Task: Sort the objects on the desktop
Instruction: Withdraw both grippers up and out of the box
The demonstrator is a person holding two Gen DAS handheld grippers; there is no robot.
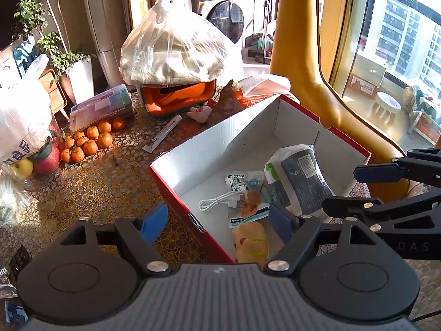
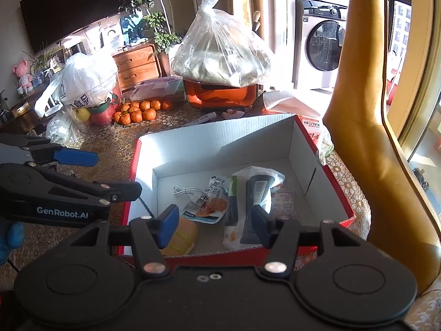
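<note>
Both grippers hover with jaws wide and empty: right gripper (image 2: 213, 220) over the box (image 2: 303, 149) (cable, snack packets inside), left gripper (image 1: 217, 220) nearer the tangerines (image 1: 91, 142) left on the table (image 1: 110, 182).

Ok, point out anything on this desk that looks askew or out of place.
The red box sits skewed on the tablecloth. Inside it, the white cable, snack packet and dark pouch lie in a loose, overlapping heap. Outside it, a white pen-like stick and loose oranges lie unsorted.
</note>
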